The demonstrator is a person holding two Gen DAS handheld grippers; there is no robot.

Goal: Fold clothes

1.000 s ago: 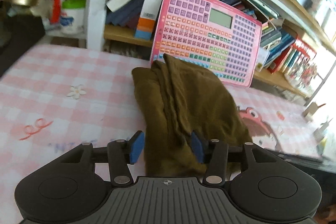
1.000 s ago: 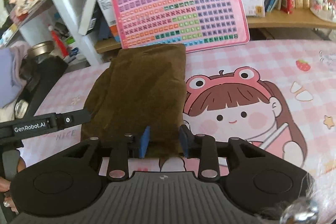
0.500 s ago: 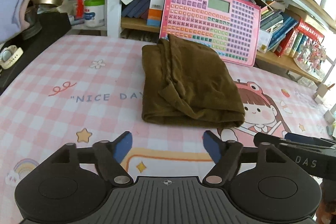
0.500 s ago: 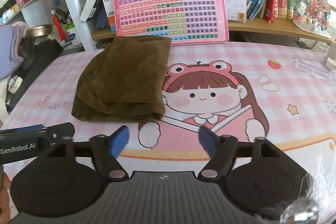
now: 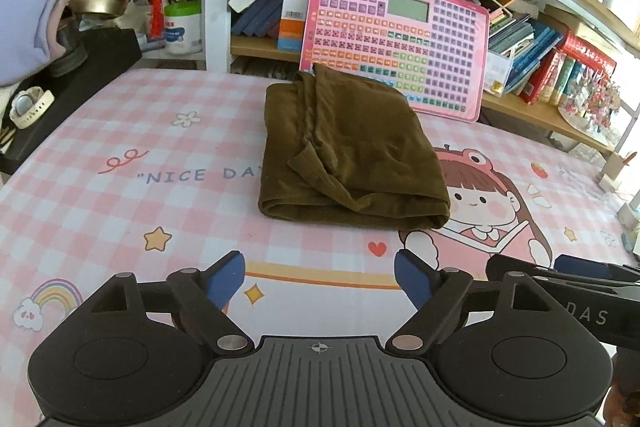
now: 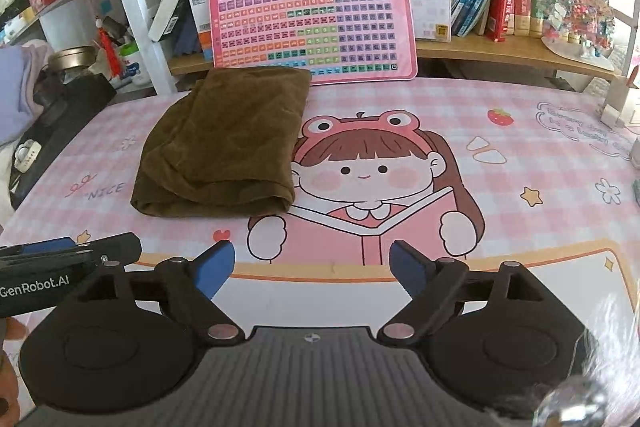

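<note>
Jaws on both units were wide and still opening when I checked, w/ nothing between them. Left gripper (image 5: 319, 275) hung over bare pink checked mat (image 5: 120, 211) on the bench, blue pads clear of the cloth. Right gripper (image 6: 312, 265) same, over the cartoon girl print, touching nothing. Brown garment (image 5: 348, 151) lay folded into a thick rectangle, near fold edge facing me, far end just in front of the pink keyboard toy (image 5: 396, 39) propped vs. the bookshelf (image 6: 500, 51). Both grippers sat apart from the garment, neither gripping it.
</note>
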